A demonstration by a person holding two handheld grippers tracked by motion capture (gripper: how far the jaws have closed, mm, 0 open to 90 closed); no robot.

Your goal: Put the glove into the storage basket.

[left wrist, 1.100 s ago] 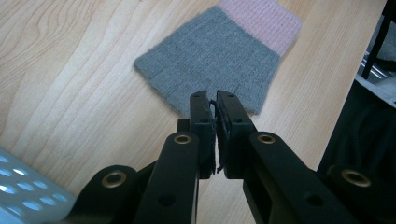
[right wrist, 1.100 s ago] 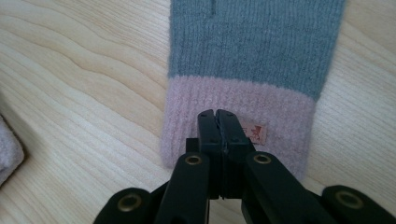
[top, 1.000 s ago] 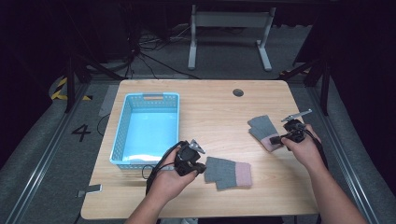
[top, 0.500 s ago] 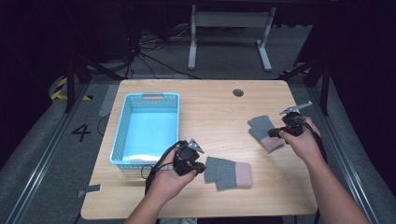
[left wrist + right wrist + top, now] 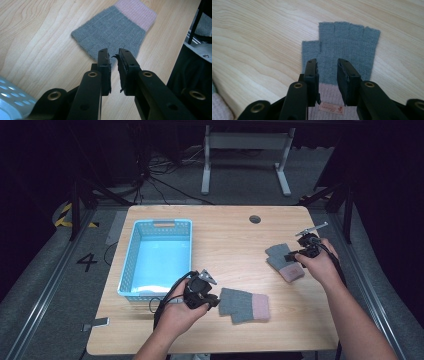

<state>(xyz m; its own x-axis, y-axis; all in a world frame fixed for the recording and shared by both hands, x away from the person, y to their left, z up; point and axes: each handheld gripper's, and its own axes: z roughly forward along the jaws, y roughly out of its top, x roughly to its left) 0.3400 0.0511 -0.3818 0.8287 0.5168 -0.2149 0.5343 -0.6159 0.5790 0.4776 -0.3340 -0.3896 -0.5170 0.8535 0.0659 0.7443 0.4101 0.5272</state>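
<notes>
Two grey fingerless gloves with pink cuffs lie flat on the wooden table [image 5: 225, 235]. The near glove [image 5: 244, 305] [image 5: 115, 27] lies just right of my left gripper [image 5: 212, 301] [image 5: 113, 53], whose jaws stand a narrow gap apart at the glove's grey edge, holding nothing. The far glove [image 5: 282, 260] [image 5: 348, 40] lies at the right. My right gripper [image 5: 295, 255] [image 5: 327, 62] is low over its palm near the cuff, jaws open on either side of the knit. A small label shows on that cuff.
A light blue plastic basket [image 5: 127, 265] [image 5: 10, 100] stands on the table's left half, just behind my left hand. A round cable hole [image 5: 255, 219] sits near the far edge. Dark floor, cables and a metal stand lie beyond the table.
My right gripper has moved a little left, from beside the far glove to over its cuff end. The left gripper and the near glove have stayed put.
</notes>
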